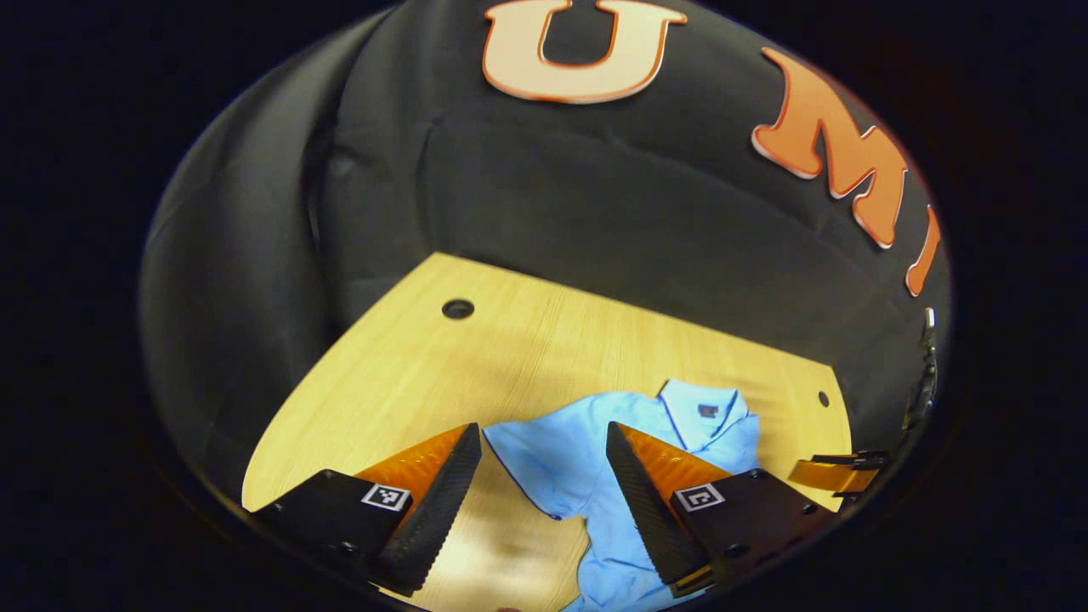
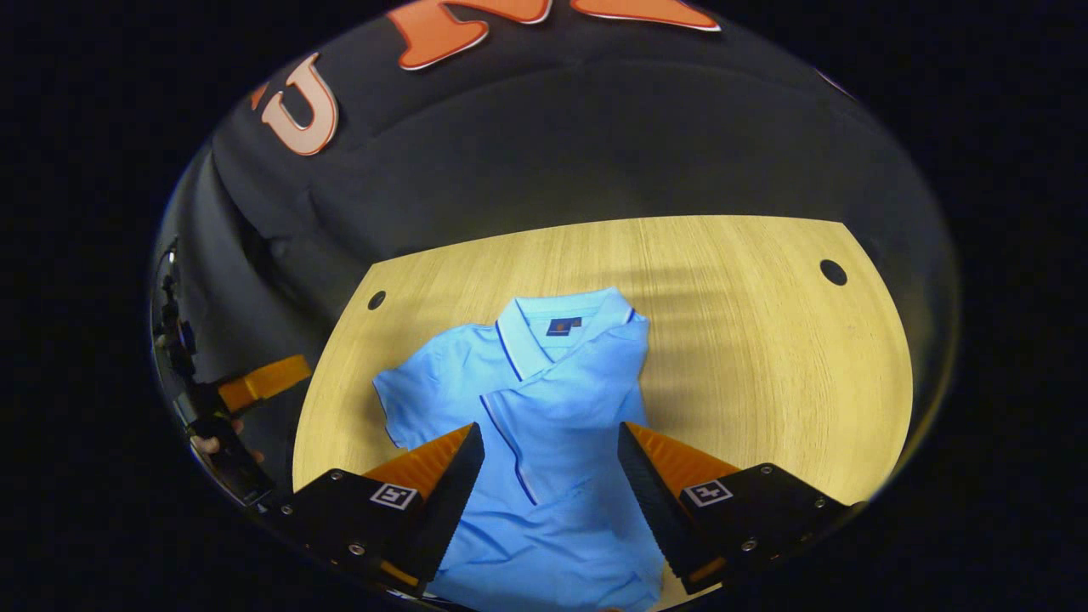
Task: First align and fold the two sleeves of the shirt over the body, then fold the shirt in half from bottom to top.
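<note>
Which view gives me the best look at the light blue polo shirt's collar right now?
The right gripper view: the light blue polo shirt's collar lies flat, centred and unobstructed on the wooden table, above the open right gripper. The left gripper view shows the collar smaller, off-centre, just beyond the open left gripper.

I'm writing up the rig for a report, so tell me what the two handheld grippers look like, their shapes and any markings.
Both look alike. The left gripper and the right gripper each have two wedge-shaped fingers tapering forward, with ridged, sawtooth-textured inner faces. Each finger sits on a black block fixed with small screws and carries a square black-and-white tag. No cables are visible.
</note>
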`<state>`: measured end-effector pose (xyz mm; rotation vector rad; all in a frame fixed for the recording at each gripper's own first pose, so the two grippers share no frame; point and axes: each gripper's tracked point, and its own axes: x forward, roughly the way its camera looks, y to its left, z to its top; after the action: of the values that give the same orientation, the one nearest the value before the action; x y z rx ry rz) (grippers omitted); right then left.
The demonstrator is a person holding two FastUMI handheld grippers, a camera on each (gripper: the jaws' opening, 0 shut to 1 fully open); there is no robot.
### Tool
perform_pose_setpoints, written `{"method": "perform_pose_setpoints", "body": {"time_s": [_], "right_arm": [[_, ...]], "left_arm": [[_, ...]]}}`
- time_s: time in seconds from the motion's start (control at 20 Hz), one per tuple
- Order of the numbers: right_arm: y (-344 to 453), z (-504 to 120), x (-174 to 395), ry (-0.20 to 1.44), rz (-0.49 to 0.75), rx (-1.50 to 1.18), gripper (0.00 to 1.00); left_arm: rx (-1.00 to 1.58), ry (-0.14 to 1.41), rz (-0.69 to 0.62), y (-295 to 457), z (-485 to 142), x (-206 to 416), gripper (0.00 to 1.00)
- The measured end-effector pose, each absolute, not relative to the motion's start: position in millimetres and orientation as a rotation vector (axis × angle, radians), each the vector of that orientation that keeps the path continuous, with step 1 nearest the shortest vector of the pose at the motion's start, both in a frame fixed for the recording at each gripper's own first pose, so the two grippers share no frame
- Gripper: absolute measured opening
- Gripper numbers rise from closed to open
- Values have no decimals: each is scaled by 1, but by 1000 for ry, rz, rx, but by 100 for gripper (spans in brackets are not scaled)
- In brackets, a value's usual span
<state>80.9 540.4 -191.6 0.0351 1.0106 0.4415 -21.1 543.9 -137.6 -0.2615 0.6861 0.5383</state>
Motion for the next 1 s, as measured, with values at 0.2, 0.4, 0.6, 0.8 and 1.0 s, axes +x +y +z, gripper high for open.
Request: {"method": "perform_pose_setpoints", "body": {"time_s": [0.2,0.4,0.6,0.8,1.0], "right_arm": [[506,-202,83,1033,375,62,98],[482,-210,82,1052,333,91,98],[468,-216,81,1071,311,104,98],[459,-216,83,1081,303,111,98],[460,-220,84,1092,304,112,98]], "left_arm": [[-364,876,559,553,-203,-17,97],[-378,999,600,561,-247,-19,98],[-399,1053,635,565,-265,-22,97],[-391,1080,658,568,-274,-24,96],[-338,1101,672,570,-275,-21,97]]}}
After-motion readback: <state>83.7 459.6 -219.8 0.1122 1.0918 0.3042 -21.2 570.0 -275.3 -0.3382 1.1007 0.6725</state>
